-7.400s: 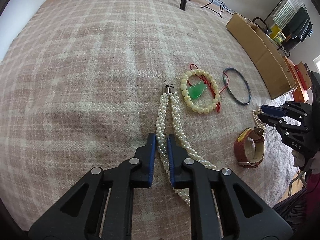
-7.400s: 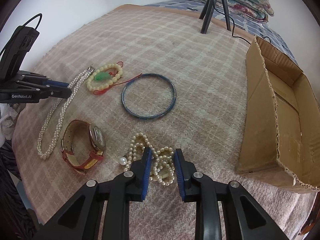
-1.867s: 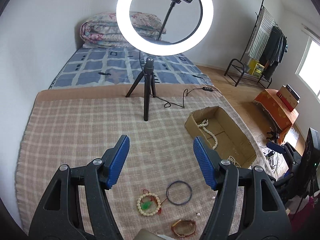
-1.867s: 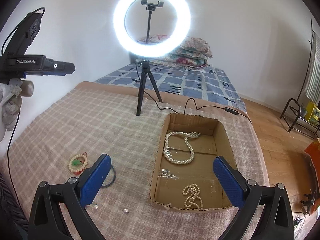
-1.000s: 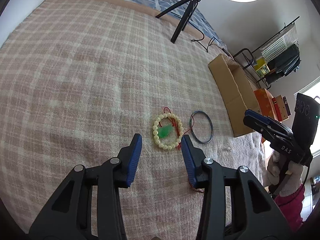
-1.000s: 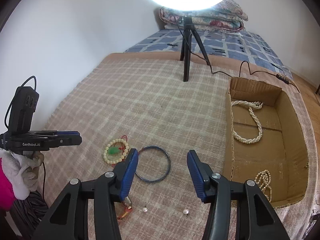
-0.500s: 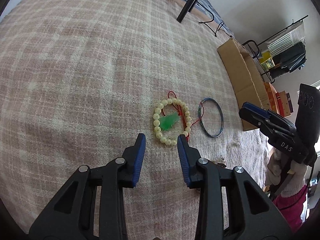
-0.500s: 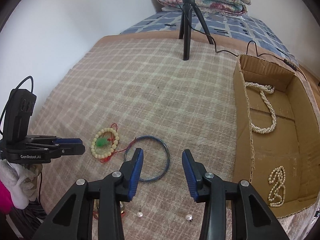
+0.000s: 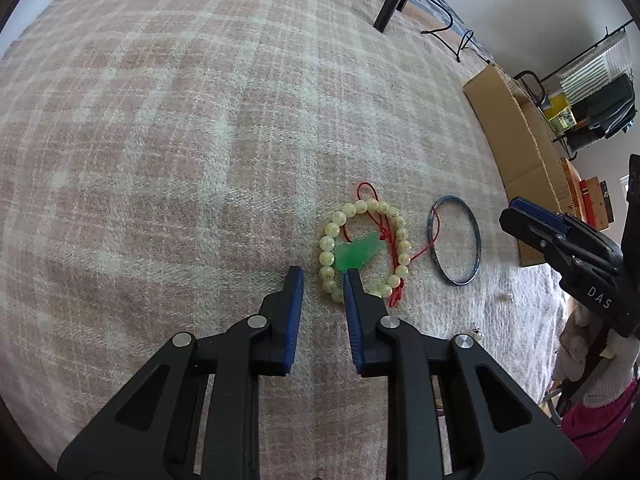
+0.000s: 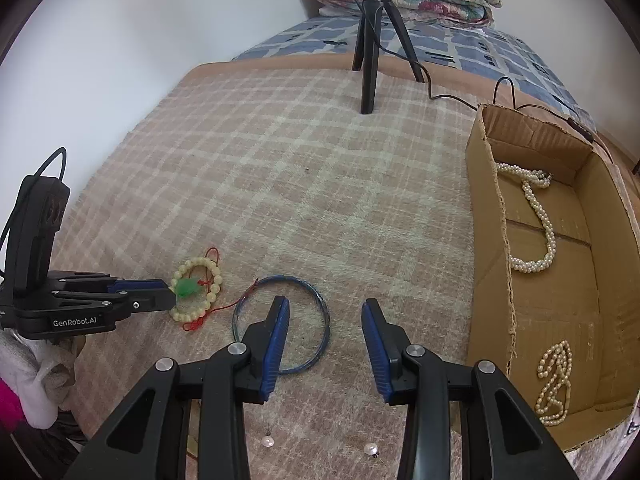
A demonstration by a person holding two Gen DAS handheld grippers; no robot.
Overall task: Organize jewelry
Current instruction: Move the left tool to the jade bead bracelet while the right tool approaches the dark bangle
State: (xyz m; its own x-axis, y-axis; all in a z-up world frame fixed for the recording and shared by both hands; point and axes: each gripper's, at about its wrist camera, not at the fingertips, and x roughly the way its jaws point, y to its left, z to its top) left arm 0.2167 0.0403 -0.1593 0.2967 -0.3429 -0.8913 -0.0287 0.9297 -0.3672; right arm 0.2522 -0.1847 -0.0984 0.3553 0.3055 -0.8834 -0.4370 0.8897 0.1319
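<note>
Left gripper (image 9: 322, 276), partly open and empty, straddles the bead bracelet's (image 9: 365, 246) rim; next, pinch it.

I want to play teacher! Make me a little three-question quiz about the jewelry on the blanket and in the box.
1. True or false: the brown cardboard box holds two white pearl pieces.
2. Which piece lies nearest the left tool?
A. thin blue bangle
B. cream bead bracelet with green pendant
C. long twisted pearl necklace
3. Fill in: the right tool hangs open above the ____ bangle.

Key: 1 true; 2 B; 3 blue.
</note>
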